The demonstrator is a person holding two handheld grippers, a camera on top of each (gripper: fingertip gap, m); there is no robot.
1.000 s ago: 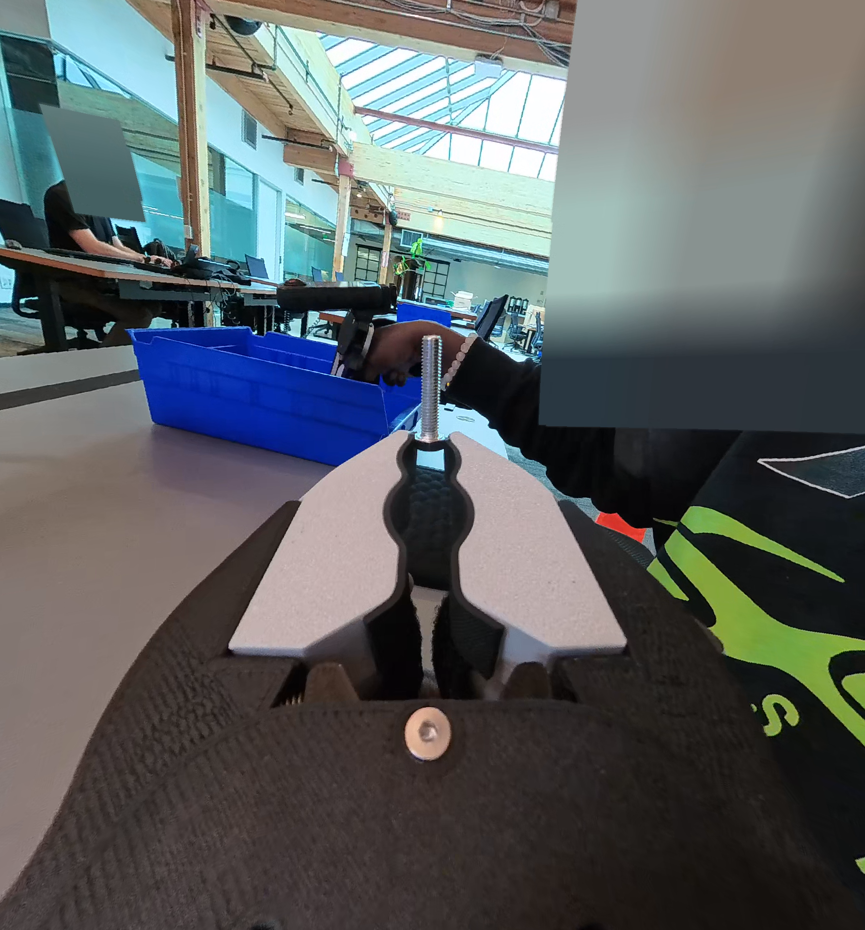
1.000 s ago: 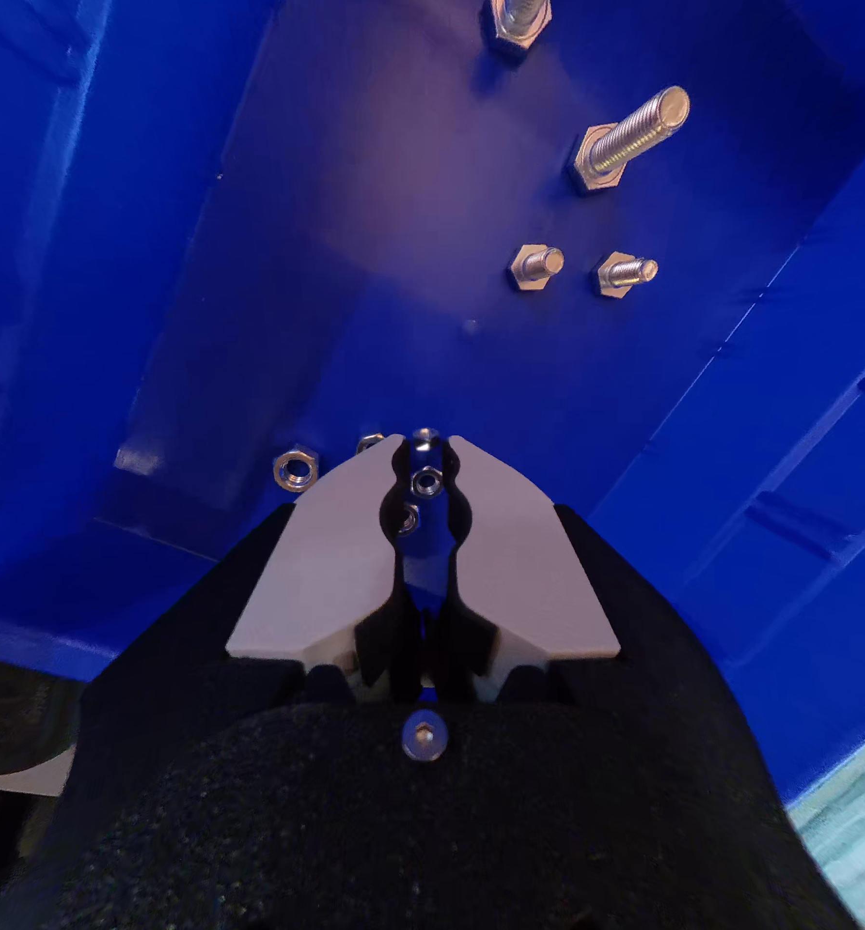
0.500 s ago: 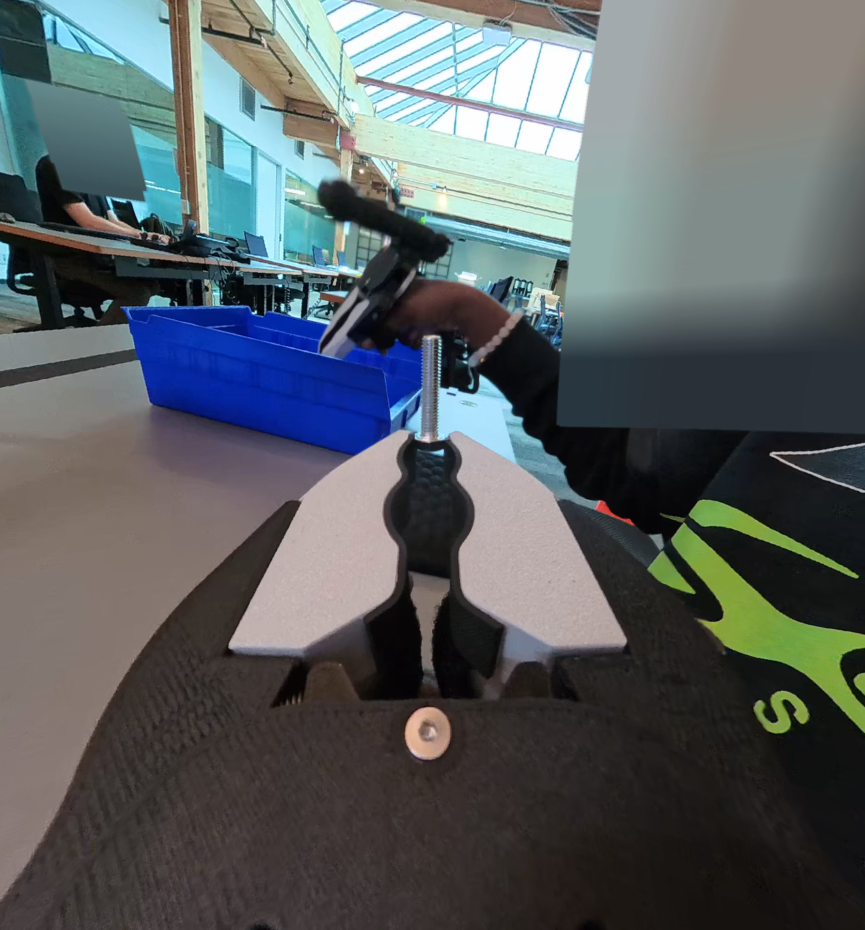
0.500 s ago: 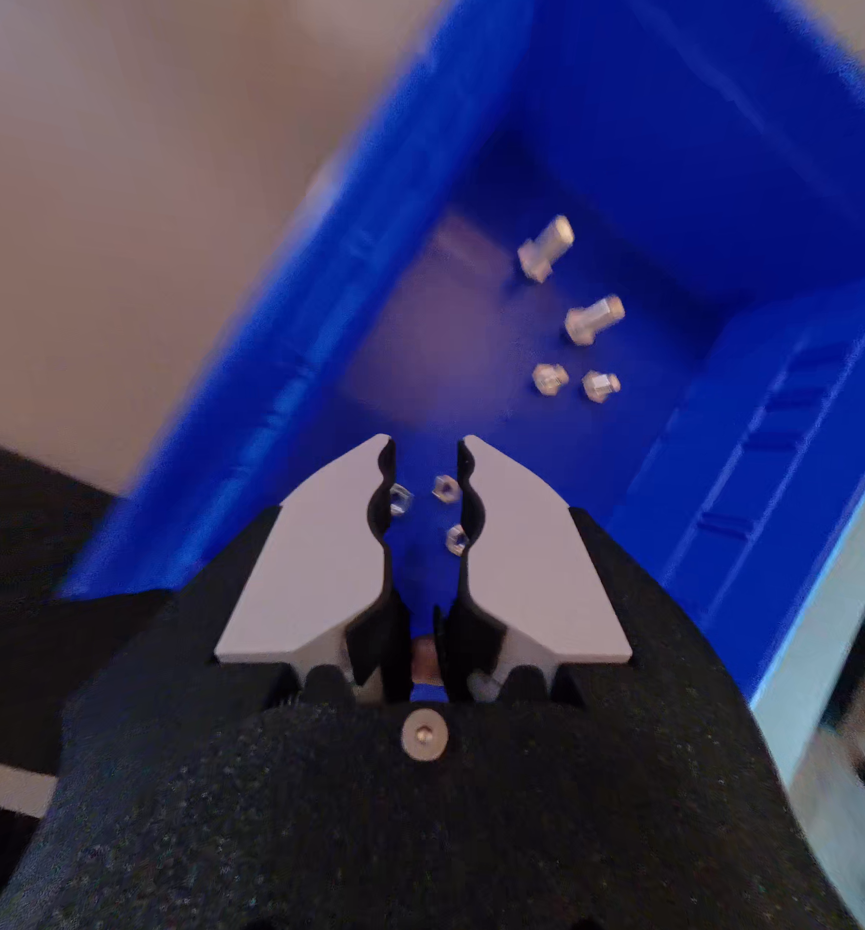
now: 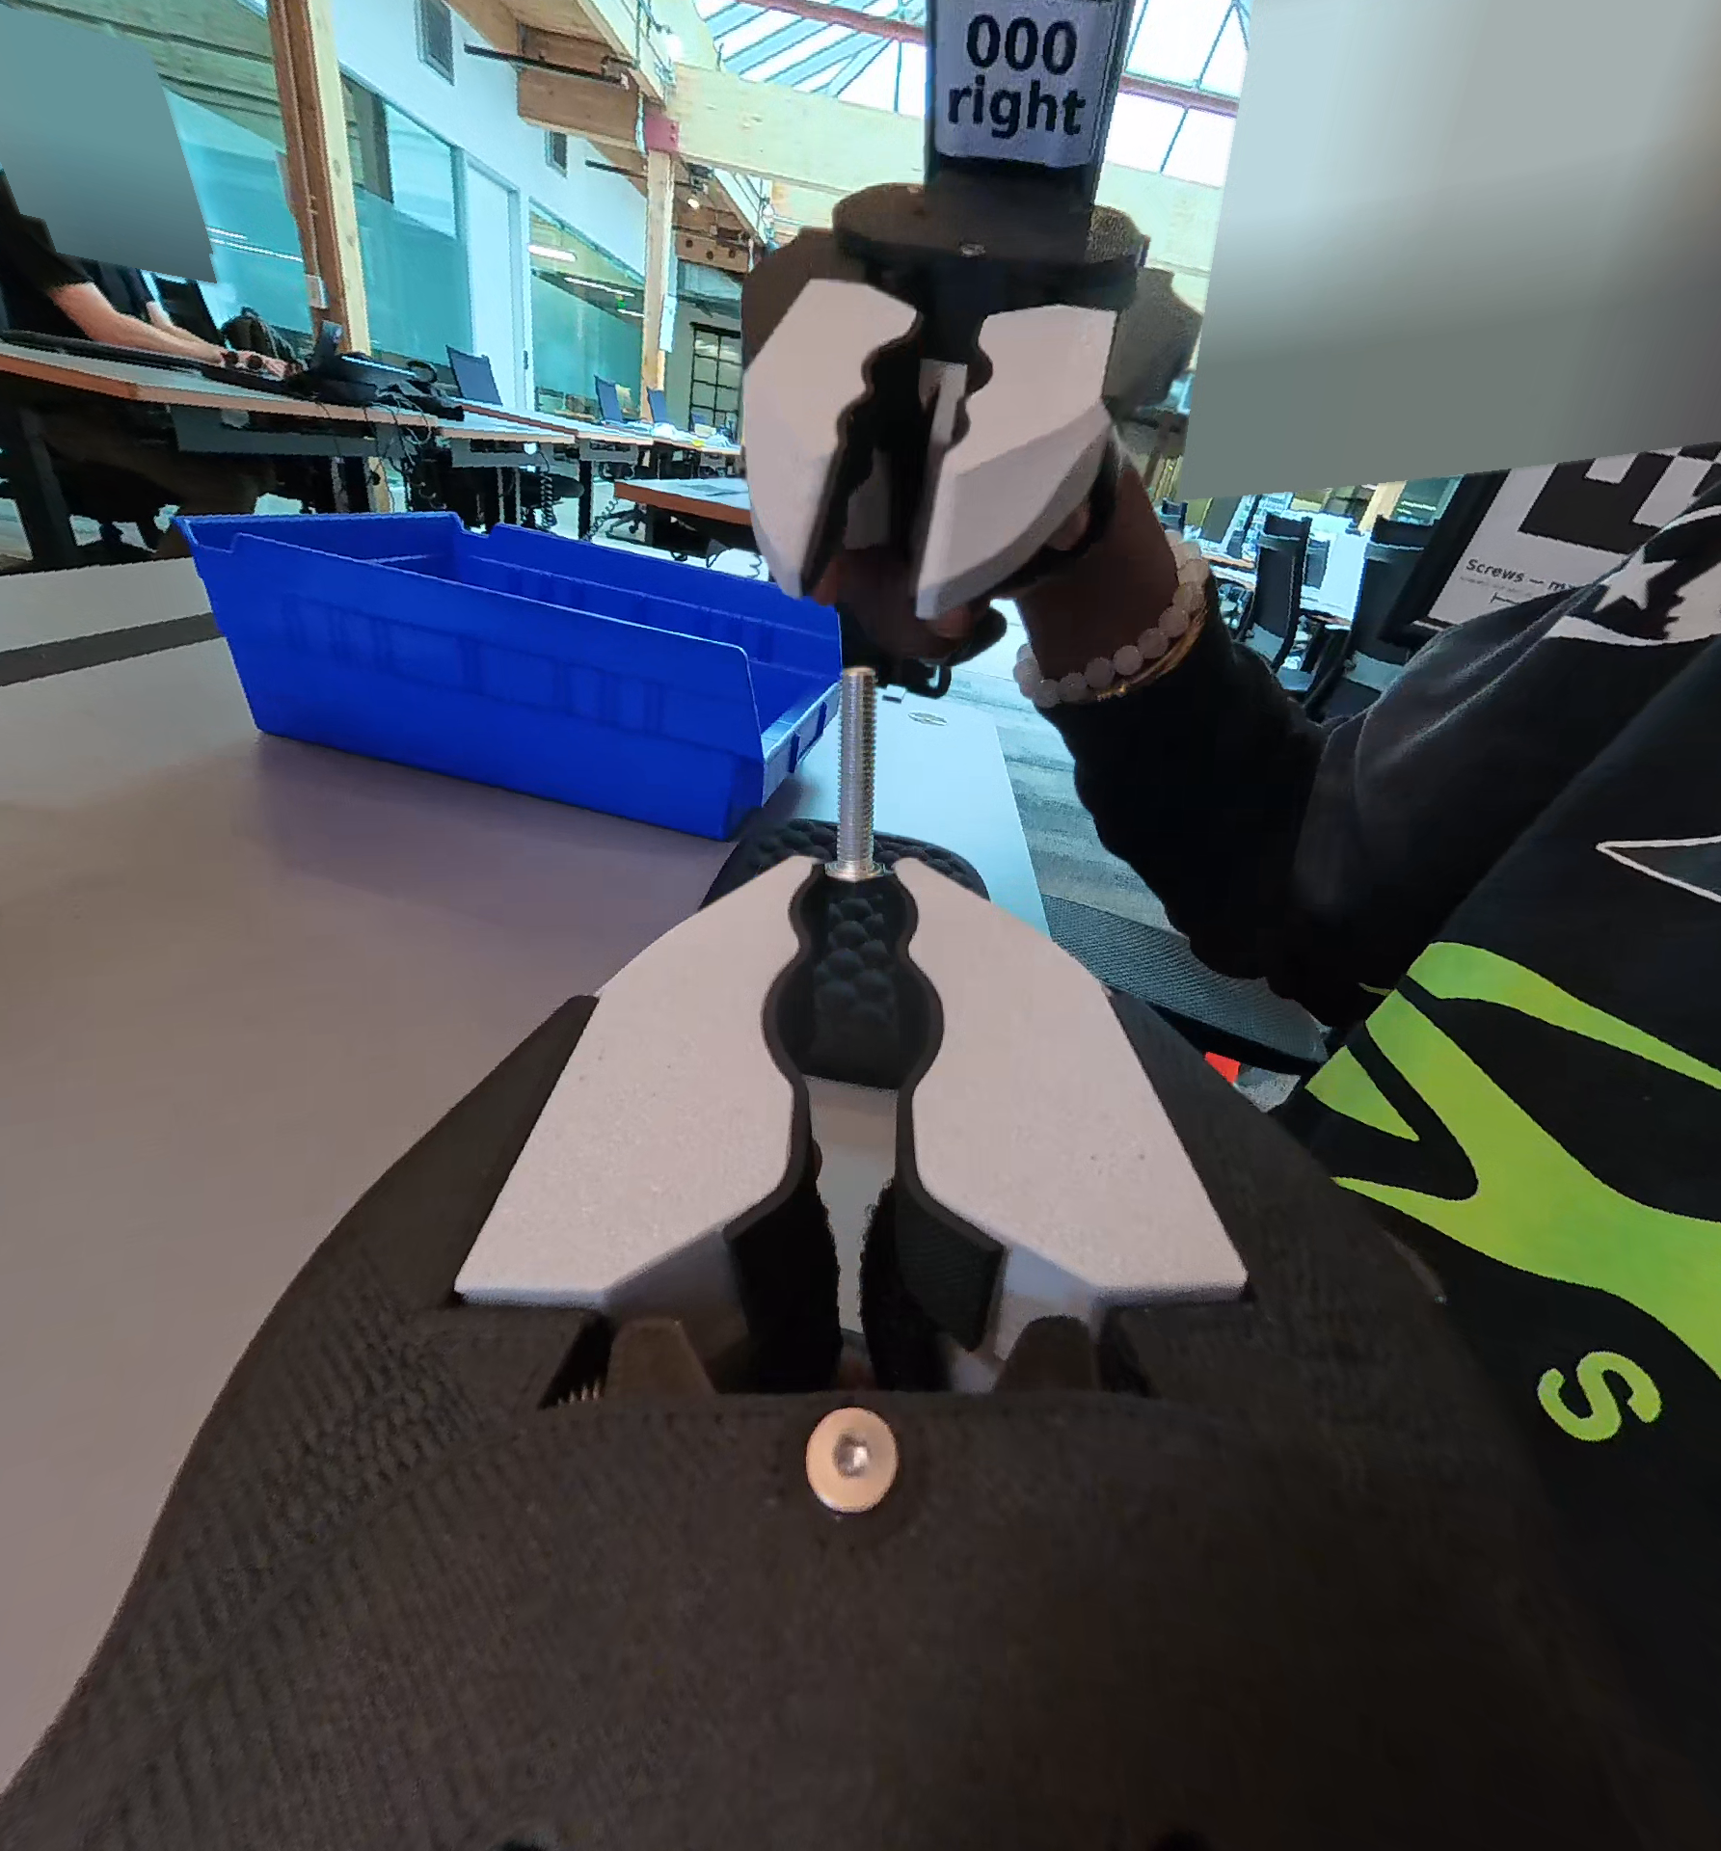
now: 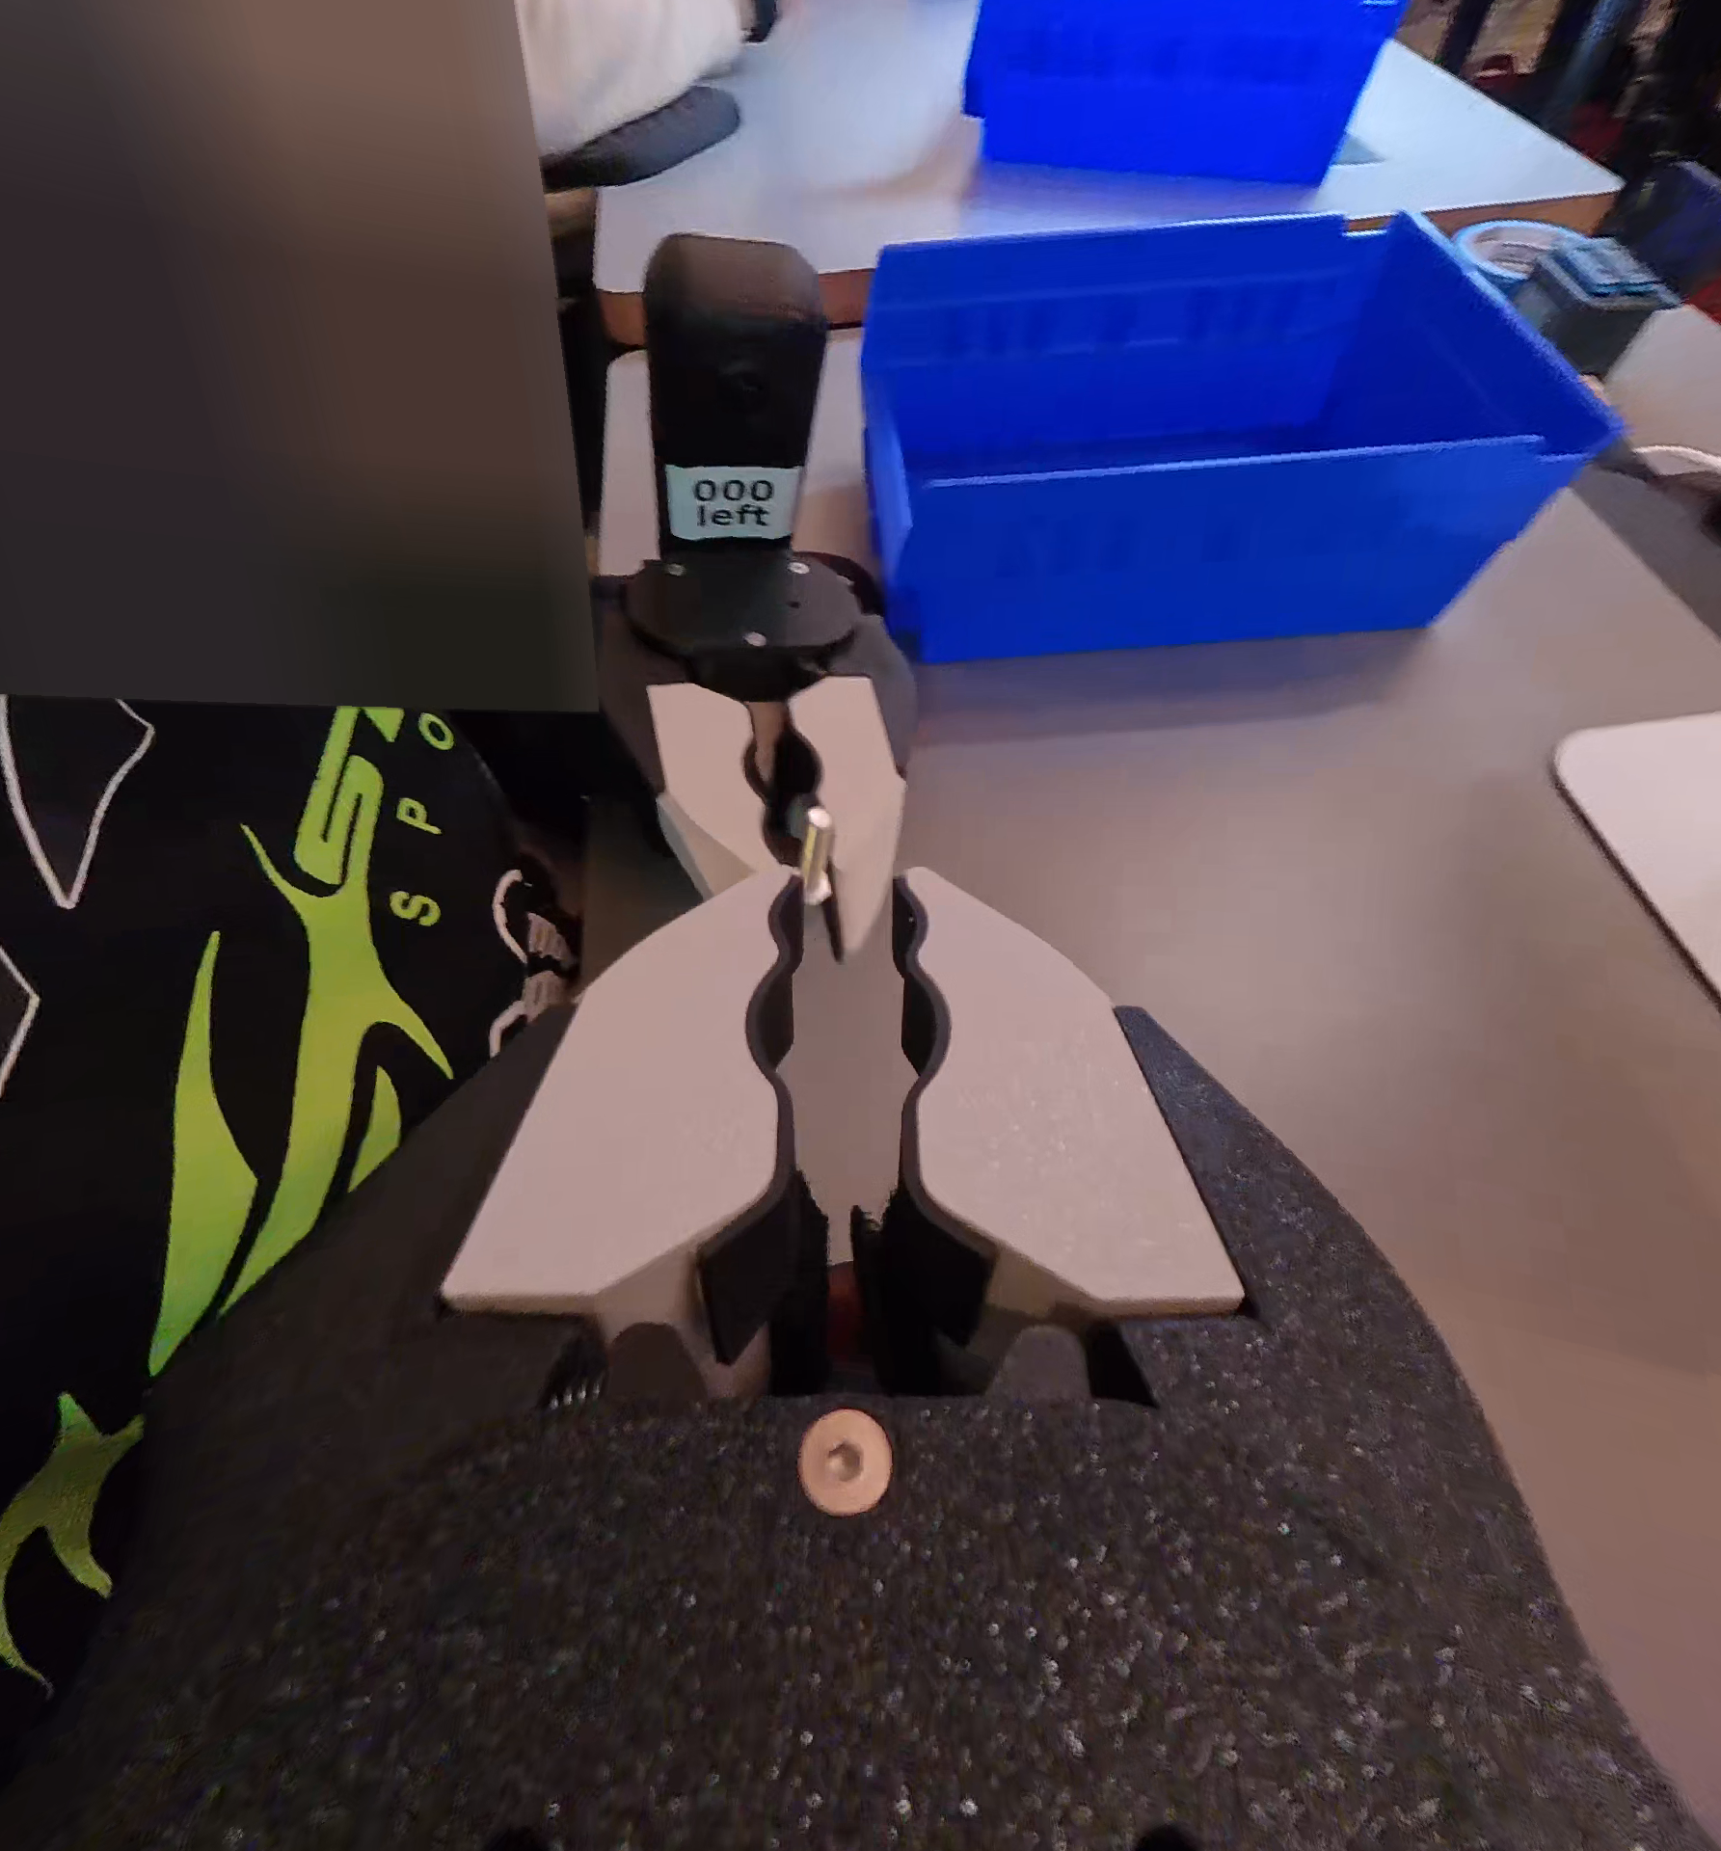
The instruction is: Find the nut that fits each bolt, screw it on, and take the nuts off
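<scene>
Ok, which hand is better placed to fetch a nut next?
Right. The right tongs stand open and empty above the bolt; the left tongs are shut on that upright bolt.

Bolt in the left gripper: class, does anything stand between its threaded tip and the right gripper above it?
Nothing visible does. The bolt stands upright, clamped at its base by the left gripper. The right gripper hangs open just above its tip, with only air between them.

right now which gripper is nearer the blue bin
Right. The right gripper hangs open in the air beside the blue bin; the left gripper, clamping the bolt, sits farther back.
</scene>
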